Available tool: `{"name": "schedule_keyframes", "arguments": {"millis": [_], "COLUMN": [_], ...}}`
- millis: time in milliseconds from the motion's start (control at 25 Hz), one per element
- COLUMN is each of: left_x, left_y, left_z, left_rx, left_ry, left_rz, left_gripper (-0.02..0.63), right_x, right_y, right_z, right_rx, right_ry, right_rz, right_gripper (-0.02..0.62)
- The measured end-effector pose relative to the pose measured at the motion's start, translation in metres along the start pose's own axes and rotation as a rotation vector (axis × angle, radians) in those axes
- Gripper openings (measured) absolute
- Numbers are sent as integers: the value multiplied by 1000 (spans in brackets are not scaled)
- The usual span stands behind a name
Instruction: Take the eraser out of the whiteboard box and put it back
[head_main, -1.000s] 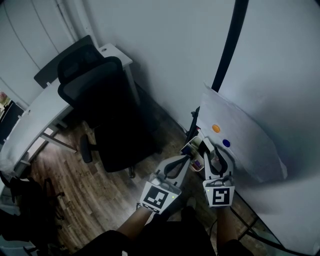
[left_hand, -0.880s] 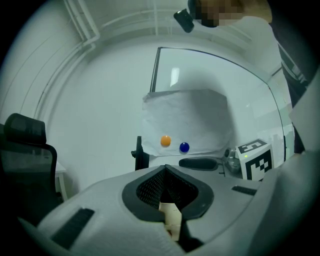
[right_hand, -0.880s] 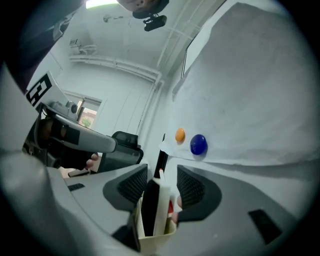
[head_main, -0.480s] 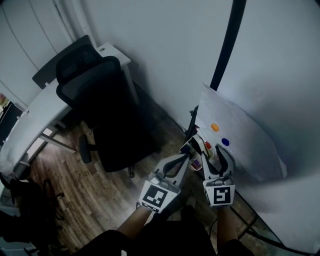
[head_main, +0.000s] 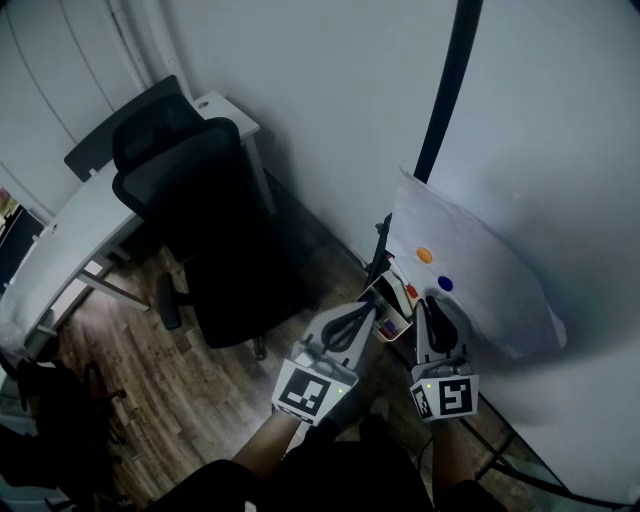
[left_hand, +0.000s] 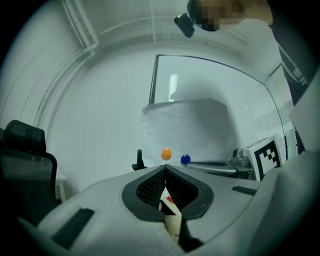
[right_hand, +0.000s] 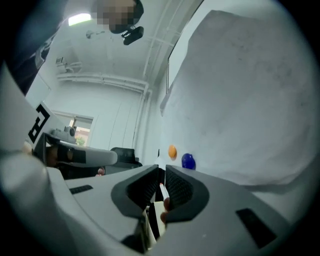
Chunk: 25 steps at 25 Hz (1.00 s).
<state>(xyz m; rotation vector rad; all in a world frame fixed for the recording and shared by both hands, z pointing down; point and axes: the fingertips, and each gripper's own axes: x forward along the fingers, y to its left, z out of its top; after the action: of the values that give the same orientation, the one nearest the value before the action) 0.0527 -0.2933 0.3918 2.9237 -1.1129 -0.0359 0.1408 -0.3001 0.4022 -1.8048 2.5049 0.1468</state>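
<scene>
Left gripper (left_hand: 164, 169) clamps the whiteboard box (head_main: 391, 300) by its wall — right gripper (right_hand: 161, 171) jaws are closing on the eraser (right_hand: 163, 190), edge-on, lengthwise along them.

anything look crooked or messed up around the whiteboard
The paper sheet on the whiteboard looks wrinkled and hangs crooked, held by just an orange magnet and a blue magnet close together. Nothing else stands out.

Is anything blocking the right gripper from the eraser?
Nothing visible does. The fingers of the right gripper are closing at the box with a thin pale piece between them; whether it's the eraser is unclear.
</scene>
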Motion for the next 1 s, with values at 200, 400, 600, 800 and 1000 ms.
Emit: {"name": "schedule_keyframes", "arguments": {"millis": [200, 400, 600, 800, 1000], "left_x": [-7, -16, -20, -21, -23], "left_y": [-4, -10, -14, -14, -15], "left_z": [34, 58, 65, 66, 63], "left_rx": [24, 56, 90, 94, 93], "left_ry": [-70, -109, -119, -120, -111], "left_rz": [5, 2, -1, 2, 5], "left_gripper": [5, 5, 5, 5, 5], "right_x": [-12, -23, -26, -27, -30], "right_y": [8, 21, 24, 23, 24], "right_z": [40, 70, 79, 79, 80], "right_rx": [54, 55, 42, 47, 46], "right_ry": [-95, -160, -176, -176, -176], "right_rz": [32, 65, 61, 57, 53], "right_gripper": [11, 5, 3, 3, 3]}}
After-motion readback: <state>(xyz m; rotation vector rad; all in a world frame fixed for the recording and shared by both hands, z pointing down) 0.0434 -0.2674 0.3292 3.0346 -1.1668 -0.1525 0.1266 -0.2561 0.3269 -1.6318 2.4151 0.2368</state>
